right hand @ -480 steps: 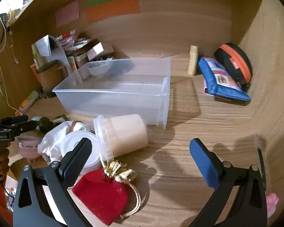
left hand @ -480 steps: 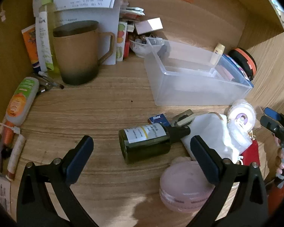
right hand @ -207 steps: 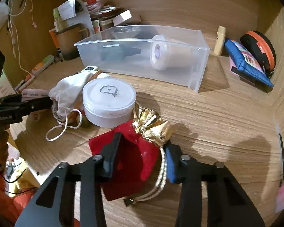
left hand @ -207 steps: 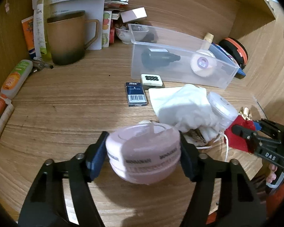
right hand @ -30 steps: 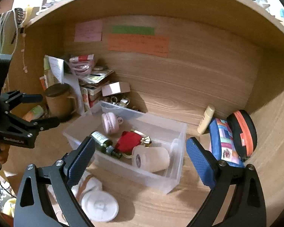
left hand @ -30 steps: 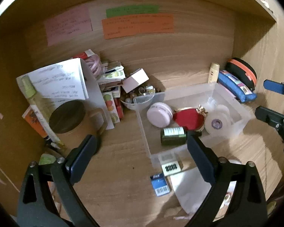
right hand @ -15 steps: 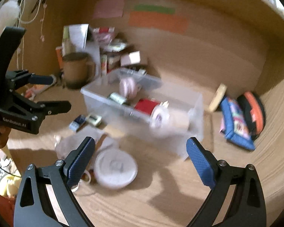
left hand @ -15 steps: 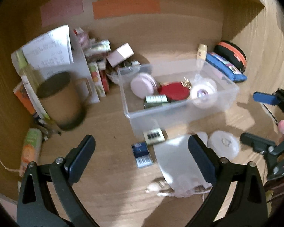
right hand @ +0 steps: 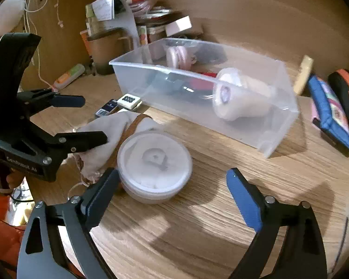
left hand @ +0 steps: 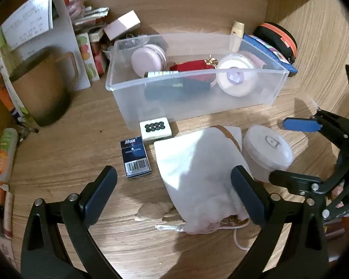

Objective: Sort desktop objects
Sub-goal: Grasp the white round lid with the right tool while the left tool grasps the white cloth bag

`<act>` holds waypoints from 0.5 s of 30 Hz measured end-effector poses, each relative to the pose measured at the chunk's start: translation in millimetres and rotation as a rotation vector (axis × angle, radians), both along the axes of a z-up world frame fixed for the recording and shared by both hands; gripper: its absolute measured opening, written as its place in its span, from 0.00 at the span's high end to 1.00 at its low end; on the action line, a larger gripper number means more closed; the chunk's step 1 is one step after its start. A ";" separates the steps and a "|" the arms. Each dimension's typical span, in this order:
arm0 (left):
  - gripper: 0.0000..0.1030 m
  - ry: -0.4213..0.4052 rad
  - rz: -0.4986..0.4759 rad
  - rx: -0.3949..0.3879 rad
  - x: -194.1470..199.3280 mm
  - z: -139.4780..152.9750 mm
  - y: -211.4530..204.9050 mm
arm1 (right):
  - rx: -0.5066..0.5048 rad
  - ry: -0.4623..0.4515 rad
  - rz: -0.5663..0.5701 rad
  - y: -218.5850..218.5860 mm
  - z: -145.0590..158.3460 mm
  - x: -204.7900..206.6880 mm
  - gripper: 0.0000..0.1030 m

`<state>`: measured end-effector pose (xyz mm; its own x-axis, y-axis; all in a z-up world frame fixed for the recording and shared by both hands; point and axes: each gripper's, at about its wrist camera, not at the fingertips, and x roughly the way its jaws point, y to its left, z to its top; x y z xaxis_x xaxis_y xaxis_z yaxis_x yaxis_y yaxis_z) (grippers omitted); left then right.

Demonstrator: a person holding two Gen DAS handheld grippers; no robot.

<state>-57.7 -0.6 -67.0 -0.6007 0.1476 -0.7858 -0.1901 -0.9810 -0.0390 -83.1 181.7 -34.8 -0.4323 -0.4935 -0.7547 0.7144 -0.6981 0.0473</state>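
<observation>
A white round lidded container (right hand: 154,164) is sitting upright just ahead of the right jaws, touching a rumpled white drawstring pouch (left hand: 199,174) lying between the left jaws.

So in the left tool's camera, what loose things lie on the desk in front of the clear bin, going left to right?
Blue box → white tile → cloth bag → round tub.

Bin (left hand: 221,79) behind cloth pouch (left hand: 197,167), round tub (left hand: 266,150) right of pouch, mug (left hand: 41,88) far left.
</observation>
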 end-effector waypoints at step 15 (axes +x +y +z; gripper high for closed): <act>0.03 -0.079 -0.037 0.089 -8.4 -8.0 0.4 | -0.027 -0.057 0.014 3.3 -5.5 -20.5 0.37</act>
<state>-66.1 -0.3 -74.9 -0.5304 0.2394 -0.8132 -0.2189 -0.9654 -0.1415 -103.6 185.0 -40.3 -0.3817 -0.5196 -0.7645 0.7198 -0.6859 0.1068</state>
